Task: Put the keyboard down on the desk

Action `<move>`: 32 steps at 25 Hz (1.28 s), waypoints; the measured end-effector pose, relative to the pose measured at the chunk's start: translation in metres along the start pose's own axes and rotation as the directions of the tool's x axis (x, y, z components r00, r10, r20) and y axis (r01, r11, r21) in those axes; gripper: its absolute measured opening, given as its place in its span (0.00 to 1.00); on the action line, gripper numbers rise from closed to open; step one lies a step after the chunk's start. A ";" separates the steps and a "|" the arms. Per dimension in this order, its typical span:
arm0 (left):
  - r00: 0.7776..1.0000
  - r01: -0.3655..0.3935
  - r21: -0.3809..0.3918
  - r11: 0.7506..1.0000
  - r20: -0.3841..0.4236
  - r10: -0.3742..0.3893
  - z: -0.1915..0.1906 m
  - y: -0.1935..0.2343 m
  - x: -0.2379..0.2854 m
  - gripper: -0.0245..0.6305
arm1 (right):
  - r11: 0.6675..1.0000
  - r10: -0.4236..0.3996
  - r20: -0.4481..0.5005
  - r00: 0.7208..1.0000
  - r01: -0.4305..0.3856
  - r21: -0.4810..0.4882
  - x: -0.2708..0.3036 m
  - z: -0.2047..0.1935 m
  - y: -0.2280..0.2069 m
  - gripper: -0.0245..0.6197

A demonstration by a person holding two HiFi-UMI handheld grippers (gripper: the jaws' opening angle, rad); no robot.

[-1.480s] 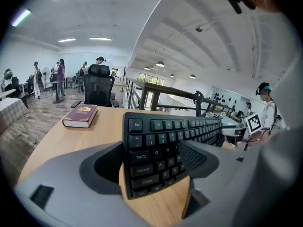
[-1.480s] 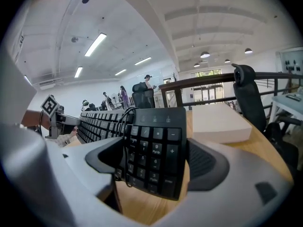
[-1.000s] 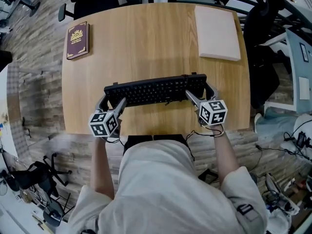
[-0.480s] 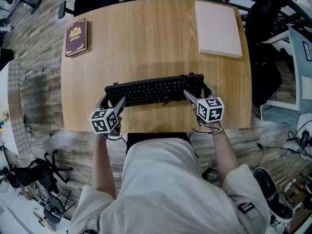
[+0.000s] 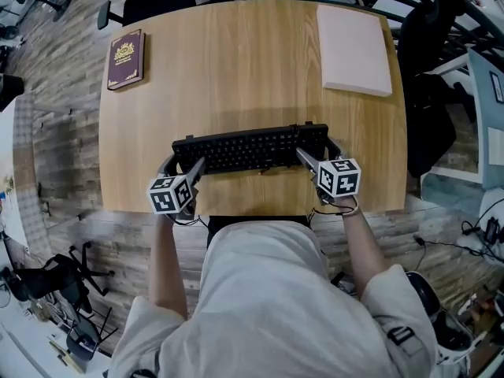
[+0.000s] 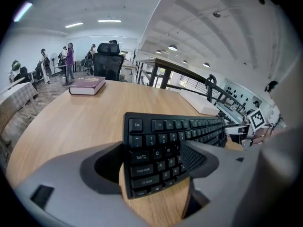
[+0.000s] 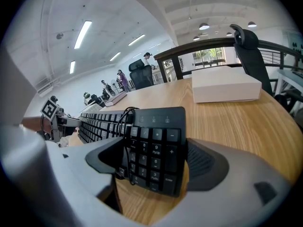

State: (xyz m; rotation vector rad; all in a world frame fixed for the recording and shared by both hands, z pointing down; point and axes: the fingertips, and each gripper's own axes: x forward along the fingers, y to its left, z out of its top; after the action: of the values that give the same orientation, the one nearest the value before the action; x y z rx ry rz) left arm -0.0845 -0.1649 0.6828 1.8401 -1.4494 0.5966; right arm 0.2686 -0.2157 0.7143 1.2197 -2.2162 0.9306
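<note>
Black full-size keyboard [image 5: 250, 148] lies crosswise over the near middle of the light wooden desk [image 5: 236, 61], contact with the wood unclear; left gripper [image 5: 183, 162] pinches its Esc end, right gripper [image 5: 316, 153] its number-pad end.

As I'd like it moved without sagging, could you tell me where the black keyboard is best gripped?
At its two short ends, one gripper each, coming from the near edge of the desk, jaws spanning front to back. The keyboard is long, thin and parallel to that edge; the left gripper and right gripper hold it so.
</note>
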 end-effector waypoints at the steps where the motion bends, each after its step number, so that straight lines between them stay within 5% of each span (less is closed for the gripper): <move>1: 1.000 -0.001 -0.003 1.000 -0.003 0.001 0.000 0.001 0.002 0.62 | 1.000 0.000 0.000 1.000 0.000 -0.002 0.001 0.000 0.000 0.67; 32: 0.998 -0.011 -0.019 1.000 -0.067 0.009 -0.001 0.010 0.035 0.62 | 0.999 -0.037 -0.056 0.998 0.038 0.015 0.016 -0.007 -0.011 0.68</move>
State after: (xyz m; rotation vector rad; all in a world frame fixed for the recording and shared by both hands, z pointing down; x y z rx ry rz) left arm -0.0851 -0.1873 0.7110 1.7823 -1.4163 0.6411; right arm 0.2703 -0.2237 0.7327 1.2232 -2.1394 0.9582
